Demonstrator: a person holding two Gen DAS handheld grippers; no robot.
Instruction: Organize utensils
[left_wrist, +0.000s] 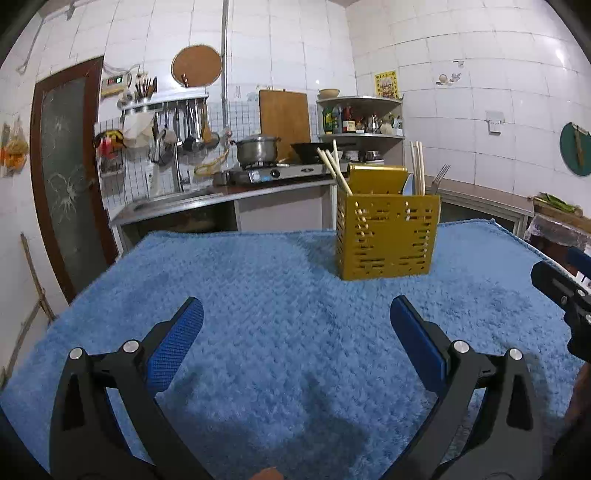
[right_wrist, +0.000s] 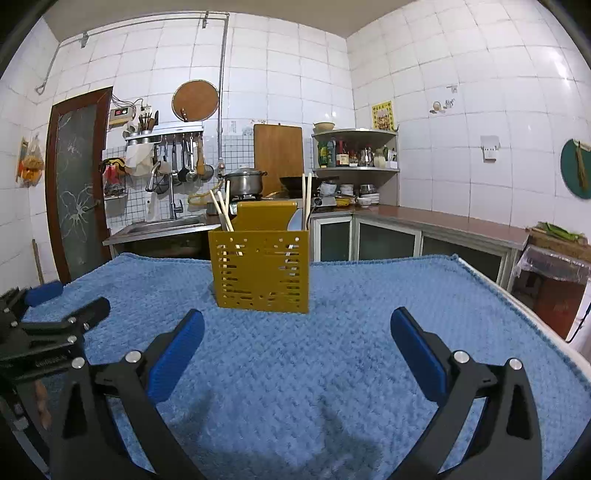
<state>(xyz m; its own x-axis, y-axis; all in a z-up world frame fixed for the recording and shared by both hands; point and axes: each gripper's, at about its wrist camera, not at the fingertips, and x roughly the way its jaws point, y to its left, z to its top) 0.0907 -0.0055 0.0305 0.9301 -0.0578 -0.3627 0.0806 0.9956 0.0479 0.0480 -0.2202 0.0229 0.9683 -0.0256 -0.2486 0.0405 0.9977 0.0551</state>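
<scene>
A yellow slotted utensil holder stands upright on the blue fluffy mat. It also shows in the right wrist view. Wooden chopsticks lean out of its left side and more chopsticks stand at its right. A metal fork sticks up at the far right. My left gripper is open and empty, well short of the holder. My right gripper is open and empty, just in front of the holder.
The mat covers a table whose edge runs at the right. The left gripper's body shows at the left of the right wrist view. Behind are a kitchen counter with a stove and pot, a sink and a door.
</scene>
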